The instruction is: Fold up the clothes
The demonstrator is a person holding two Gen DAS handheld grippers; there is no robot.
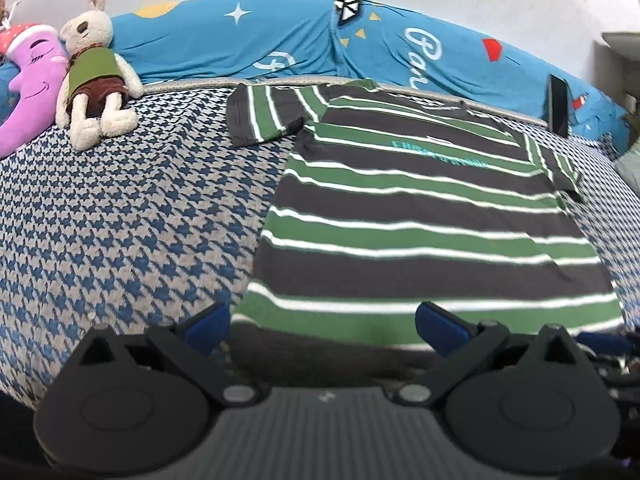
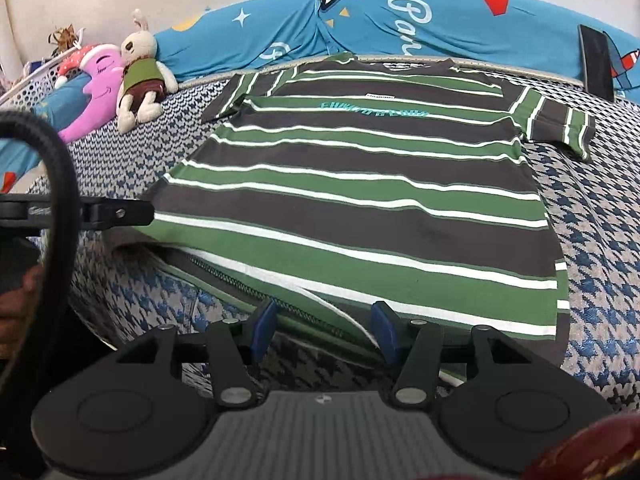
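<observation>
A T-shirt (image 1: 420, 216) striped in green, dark grey and white lies flat, front up, on the houndstooth bedspread (image 1: 120, 220), its collar towards the pillows. My left gripper (image 1: 322, 326) is open wide over the shirt's near left hem corner, and its blue pads (image 1: 208, 328) hold nothing. In the right wrist view the same shirt (image 2: 360, 184) fills the middle. My right gripper (image 2: 324, 330) is open at the near hem, where the fabric edge is lifted and rumpled between the pads (image 2: 384, 330). The left gripper's black finger (image 2: 116, 213) reaches the shirt's left edge.
A long blue pillow (image 1: 280, 40) runs along the wall behind the shirt. A plush rabbit (image 1: 96, 76) and a purple moon cushion (image 1: 28, 80) lie at the far left. A black flat object (image 1: 558, 104) leans on the pillow at the right. A hand (image 2: 16, 304) shows at the left edge.
</observation>
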